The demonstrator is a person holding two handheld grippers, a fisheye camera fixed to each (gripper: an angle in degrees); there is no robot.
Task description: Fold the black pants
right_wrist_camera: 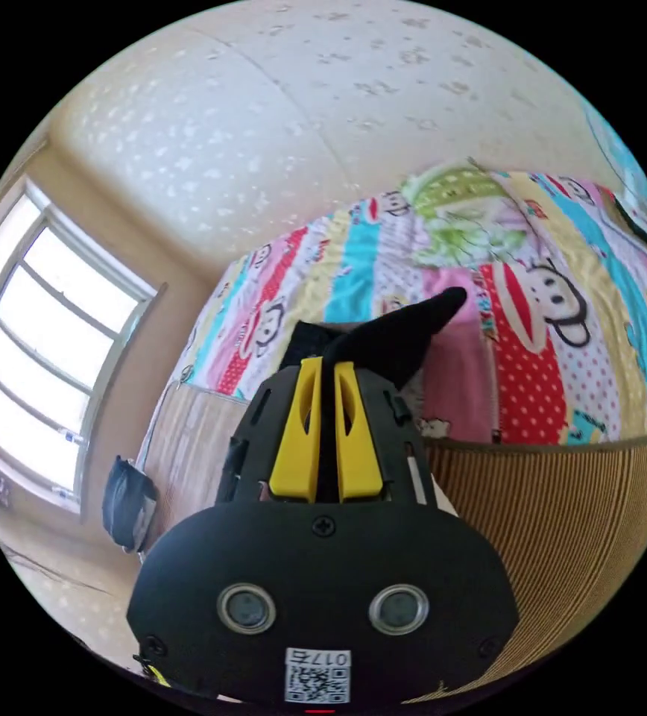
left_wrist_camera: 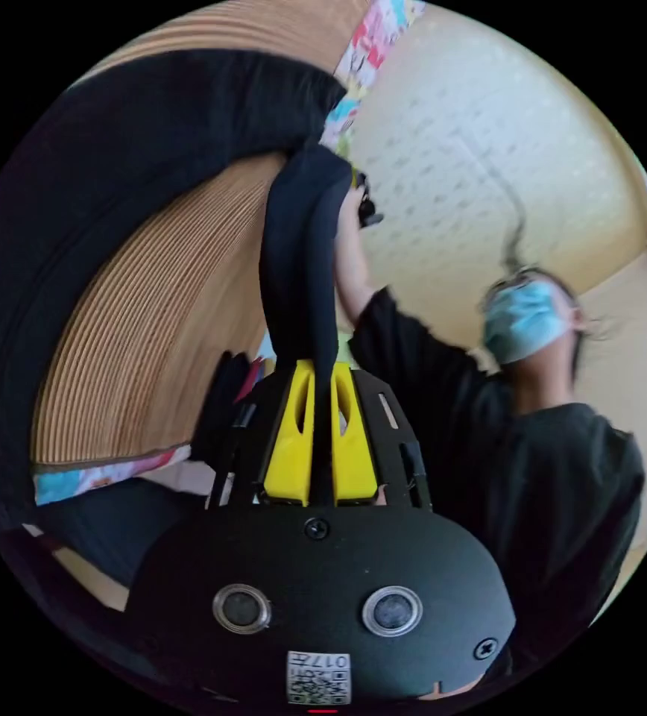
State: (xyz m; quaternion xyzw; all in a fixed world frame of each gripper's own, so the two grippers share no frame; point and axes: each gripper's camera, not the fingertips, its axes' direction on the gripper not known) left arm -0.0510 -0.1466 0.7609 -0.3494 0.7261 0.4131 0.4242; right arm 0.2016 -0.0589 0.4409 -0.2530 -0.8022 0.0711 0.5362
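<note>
One black pants (left_wrist_camera: 297, 253), two claws, one person (left_wrist_camera: 547, 447), one window (right_wrist_camera: 40, 350).

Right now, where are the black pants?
The black pants hang pinched between the left gripper and the right gripper, over the ribbed mat near the colourful quilt.

Black pants (left_wrist_camera: 297, 261) pinched between the jaws of the left gripper (left_wrist_camera: 322, 373), strung from there to the right gripper (left_wrist_camera: 364, 205), raised in a hand (left_wrist_camera: 349, 205) at the far end. Another part of the pants draped over the ribbed mat (left_wrist_camera: 152, 321), toward the left gripper view's upper left. Patterned quilt (left_wrist_camera: 107, 473) under the mat, poking out along its edge. Person (left_wrist_camera: 532, 447) to the right of the strung cloth, ceiling behind.

In the right gripper view, cloth (right_wrist_camera: 390, 335) clamped between the right gripper's (right_wrist_camera: 327, 369) jaws, a tip poking beyond them. Quilt (right_wrist_camera: 562, 298) behind, mat (right_wrist_camera: 562, 522) on top of it nearer the camera. Window (right_wrist_camera: 40, 343) far left, a bag (right_wrist_camera: 126, 503) beneath it.
</note>
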